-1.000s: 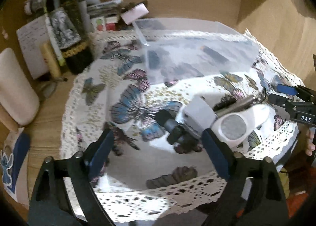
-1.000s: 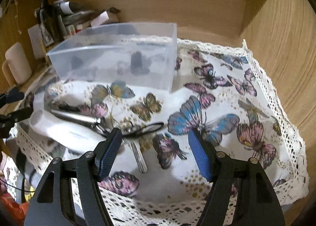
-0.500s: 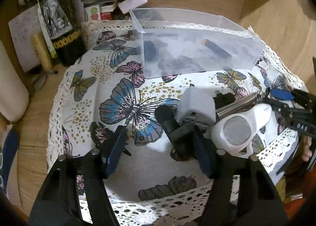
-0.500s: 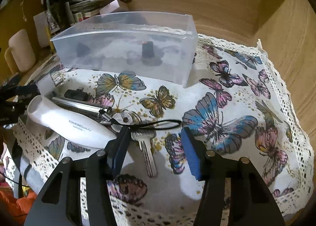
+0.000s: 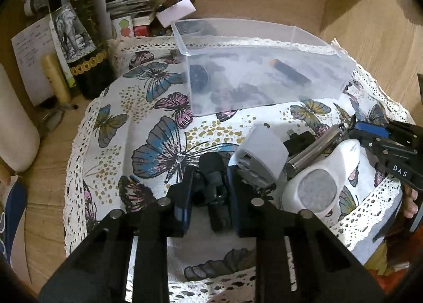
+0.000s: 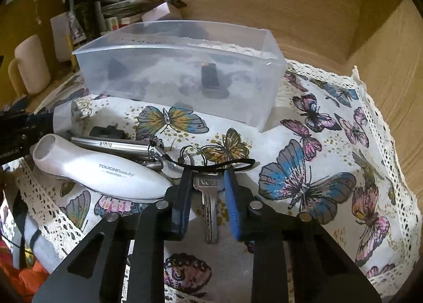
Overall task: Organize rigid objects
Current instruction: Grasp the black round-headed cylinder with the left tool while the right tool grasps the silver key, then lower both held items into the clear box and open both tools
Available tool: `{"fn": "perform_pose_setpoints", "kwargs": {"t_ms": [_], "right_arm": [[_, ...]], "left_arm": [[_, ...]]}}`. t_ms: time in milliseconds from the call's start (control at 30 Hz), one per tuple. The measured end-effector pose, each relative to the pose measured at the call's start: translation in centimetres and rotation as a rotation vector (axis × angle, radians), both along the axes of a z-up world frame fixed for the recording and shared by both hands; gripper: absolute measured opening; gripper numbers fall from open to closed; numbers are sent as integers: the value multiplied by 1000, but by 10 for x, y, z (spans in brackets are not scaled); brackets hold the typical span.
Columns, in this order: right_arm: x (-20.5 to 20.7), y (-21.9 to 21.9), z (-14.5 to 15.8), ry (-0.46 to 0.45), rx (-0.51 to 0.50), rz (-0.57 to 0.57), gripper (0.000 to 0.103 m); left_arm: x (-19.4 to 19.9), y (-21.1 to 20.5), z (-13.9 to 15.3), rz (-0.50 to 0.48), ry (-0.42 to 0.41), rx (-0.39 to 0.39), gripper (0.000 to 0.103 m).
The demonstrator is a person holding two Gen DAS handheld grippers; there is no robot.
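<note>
Clutter near the counter's front edge is being gathered: the left hand-held gripper (image 5: pixel 210 186), just closing, clamps a black gadget (image 5: pixel 211 170). The right hand-held gripper (image 6: pixel 207 189) has just closed around a key (image 6: pixel 208 192), both presumably bound for the clear bin (image 6: pixel 179 73) behind them.

Both grippers angled down at the cloth, jaws drawn in.

The left gripper (image 5: pixel 210 184) tilts steeply downward; its jaws have just been closing and now press on a small black object (image 5: pixel 211 170) between the pads. The right gripper (image 6: pixel 207 186) tilts down likewise; its jaws have just been closing and stand narrow on either side of a silver key (image 6: pixel 208 192), the pads at the key's head. A fingertip (image 5: pixel 409 200) shows behind the right gripper's body.
</note>
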State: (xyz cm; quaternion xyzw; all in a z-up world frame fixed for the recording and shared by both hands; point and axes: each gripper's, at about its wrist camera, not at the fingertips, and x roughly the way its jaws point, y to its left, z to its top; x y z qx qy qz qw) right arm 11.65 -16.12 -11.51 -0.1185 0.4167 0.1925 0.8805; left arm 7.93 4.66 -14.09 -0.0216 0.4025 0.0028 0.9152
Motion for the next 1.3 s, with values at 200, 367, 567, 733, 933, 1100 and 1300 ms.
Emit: {"fn": "perform_pose_setpoints", "kwargs": {"t_ms": [200, 367, 567, 733, 933, 1100, 1300], "right_arm": [[-5, -16, 12, -47, 7, -63, 22], [-8, -24, 33, -116, 20, -92, 22], [-9, -24, 59, -193, 43, -99, 22], [-5, -21, 76, -243, 59, -94, 22], [6, -17, 102, -307, 105, -88, 22], [19, -9, 118, -362, 123, -79, 22], [40, 2, 130, -386, 138, -61, 22]], "left_arm": [[-8, 9, 15, 33, -52, -5, 24], [-12, 11, 32, 44, -110, -6, 24], [-12, 8, 50, 39, -177, -8, 24], [-9, 4, 66, 33, -229, 4, 24], [2, 5, 83, 24, -271, -6, 24], [15, 6, 93, 19, -284, -18, 24], [42, 11, 101, 16, -276, -33, 24]]}}
